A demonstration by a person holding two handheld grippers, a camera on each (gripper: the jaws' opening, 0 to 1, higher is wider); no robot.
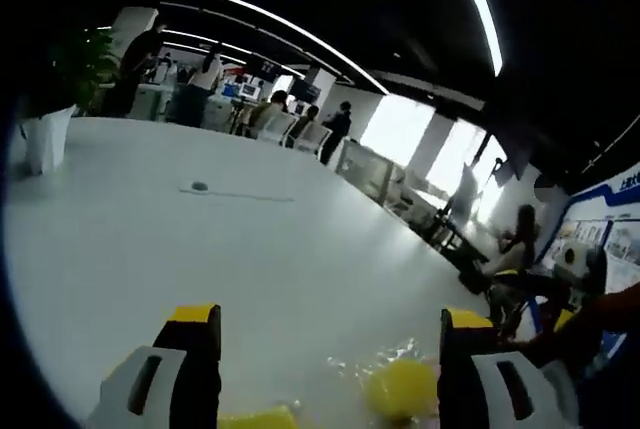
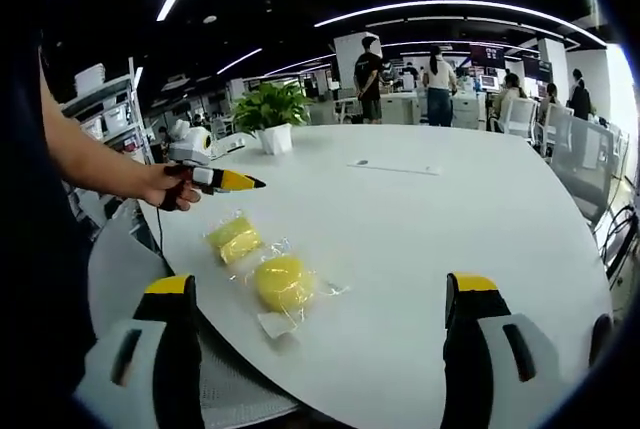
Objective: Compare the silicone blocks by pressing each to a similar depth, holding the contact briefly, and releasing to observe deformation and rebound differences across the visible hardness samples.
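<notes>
Two yellow silicone samples in clear wrapping lie near the edge of the white surface [image 2: 420, 249]: a squarish block [image 2: 234, 239] and a round block [image 2: 283, 282], just beside each other. The left tongs [image 2: 225, 180], held in a hand [image 2: 168, 187], hover apart from them, spread apart in the left gripper view. The right tongs [image 2: 325, 324] gape empty. In the left gripper view the round block [image 1: 400, 389] is blurred and the squarish one is cut off.

In the left gripper view, the square yellow block [image 1: 255, 417] is cut off by the bottom edge. The small dark object [image 1: 199, 187] mid-bench is too small to identify, and the person's forearm [image 1: 590, 324] blurs at right.
</notes>
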